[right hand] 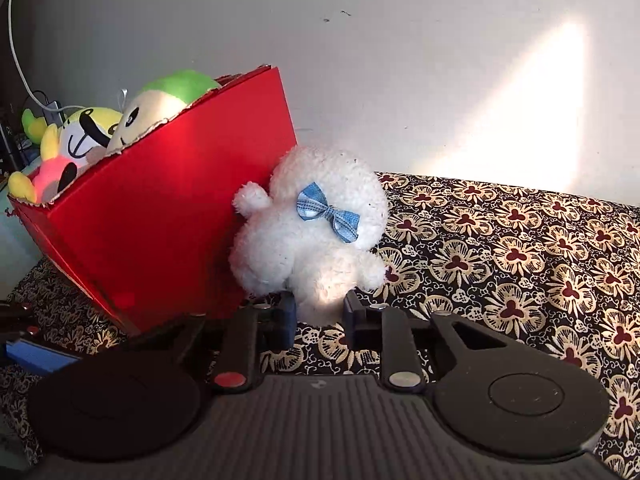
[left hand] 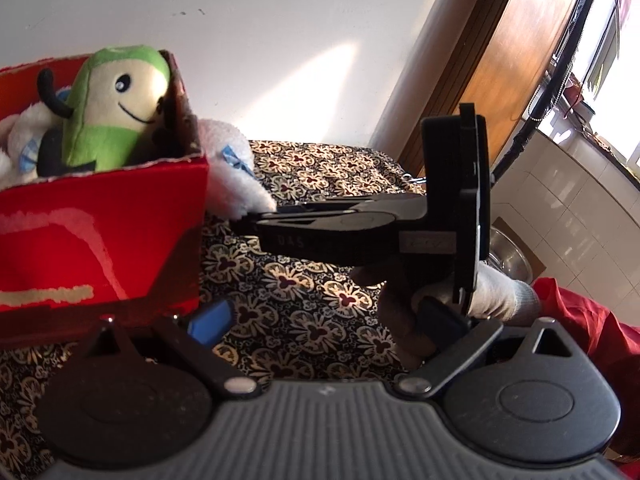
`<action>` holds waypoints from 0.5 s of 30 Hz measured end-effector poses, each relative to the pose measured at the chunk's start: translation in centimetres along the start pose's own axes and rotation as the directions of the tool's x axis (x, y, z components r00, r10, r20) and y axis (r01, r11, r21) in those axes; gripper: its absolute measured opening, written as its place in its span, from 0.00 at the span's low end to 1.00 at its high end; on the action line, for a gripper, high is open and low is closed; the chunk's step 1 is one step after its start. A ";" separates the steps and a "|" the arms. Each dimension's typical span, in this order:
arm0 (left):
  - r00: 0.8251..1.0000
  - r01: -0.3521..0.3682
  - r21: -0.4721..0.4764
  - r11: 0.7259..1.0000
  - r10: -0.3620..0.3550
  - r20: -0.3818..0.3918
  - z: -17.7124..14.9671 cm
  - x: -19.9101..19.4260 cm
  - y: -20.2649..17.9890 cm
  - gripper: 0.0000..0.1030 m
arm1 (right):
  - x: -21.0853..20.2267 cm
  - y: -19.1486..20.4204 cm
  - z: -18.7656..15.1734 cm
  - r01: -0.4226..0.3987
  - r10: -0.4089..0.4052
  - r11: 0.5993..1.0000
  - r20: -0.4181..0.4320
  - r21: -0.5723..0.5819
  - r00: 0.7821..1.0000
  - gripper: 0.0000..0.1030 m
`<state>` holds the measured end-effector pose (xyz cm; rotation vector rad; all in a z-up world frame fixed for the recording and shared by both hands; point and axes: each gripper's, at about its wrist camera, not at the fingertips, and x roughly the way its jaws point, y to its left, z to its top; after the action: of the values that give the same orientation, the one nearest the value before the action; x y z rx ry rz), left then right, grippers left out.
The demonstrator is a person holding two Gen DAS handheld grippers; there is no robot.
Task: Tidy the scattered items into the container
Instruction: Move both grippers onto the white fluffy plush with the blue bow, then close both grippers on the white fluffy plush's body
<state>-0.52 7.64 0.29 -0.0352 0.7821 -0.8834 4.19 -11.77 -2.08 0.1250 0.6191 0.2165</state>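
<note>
Red box [right hand: 168, 216] at left, stuffed with a green plush [left hand: 116, 108]. White plush [right hand: 312, 232] leaning against box's right wall, foot pinched by right gripper [right hand: 320, 312]. Left gripper [left hand: 320, 320] spread wide, empty, low beside box.

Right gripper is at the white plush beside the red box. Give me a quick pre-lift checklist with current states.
1. Plush between the fingers: ok, the right gripper straddles the bottom of the white plush toy.
2. Firm grip: cannot tell, only the lowest fluff sits between the fingers.
3. Plush free: not ok, it leans against the red box.
4. Room in the box: cannot tell, the green plush and other toys fill it to the rim.
5. Left gripper clear of the lift path: ok, it sits at the box's near corner.
</note>
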 end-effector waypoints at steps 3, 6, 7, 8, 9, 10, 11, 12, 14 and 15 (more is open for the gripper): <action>0.999 0.033 0.009 0.999 -0.033 -0.006 0.1 0.6 -0.7 0.97 | -2.8 -1.4 -1.1 0.039 -0.039 0.999 -0.008 -0.033 0.999 0.23; 0.995 0.090 0.001 0.996 -0.090 -0.048 0.3 1.9 -1.2 0.98 | -5.4 -3.2 -2.7 0.051 -0.052 0.998 -0.039 -0.025 0.998 0.23; 0.993 0.096 -0.002 0.995 -0.096 -0.062 0.2 2.3 -1.4 0.98 | -6.4 -3.7 -3.3 0.055 -0.056 0.998 -0.047 -0.016 0.997 0.24; 0.993 0.096 0.000 0.995 -0.096 -0.075 0.2 3.0 -1.9 0.98 | -7.4 -4.0 -3.9 0.065 -0.066 0.998 -0.050 -0.014 0.997 0.24; 0.991 0.108 0.005 0.994 -0.107 -0.086 0.2 3.4 -2.2 0.98 | -8.3 -4.3 -4.6 0.076 -0.077 0.997 -0.055 -0.014 0.996 0.25; 0.988 0.121 0.011 0.993 -0.120 -0.093 0.3 3.7 -2.5 0.98 | -9.0 -4.5 -5.3 0.081 -0.082 0.997 -0.063 -0.012 0.995 0.26; 0.987 0.131 0.019 0.991 -0.128 -0.093 0.3 4.0 -2.9 0.98 | -9.5 -4.9 -5.8 0.083 -0.084 0.997 -0.074 -0.007 0.994 0.27; 0.986 0.139 0.026 0.990 -0.136 -0.094 0.3 4.2 -3.2 0.98 | -10.1 -5.1 -6.3 0.086 -0.086 0.996 -0.083 0.005 0.993 0.29; 0.984 0.152 0.034 0.988 -0.148 -0.100 0.4 4.6 -3.6 0.98 | -11.5 -5.8 -7.2 0.081 -0.075 0.995 -0.090 0.060 0.993 0.30; 0.983 0.154 0.035 0.988 -0.149 -0.102 0.4 4.7 -3.7 0.98 | -12.2 -6.2 -7.5 0.069 -0.062 0.993 -0.085 0.092 0.994 0.31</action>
<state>-0.99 1.73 -0.98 -0.0133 0.8613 -1.0524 -8.84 -20.33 -2.41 0.1873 0.7143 0.1292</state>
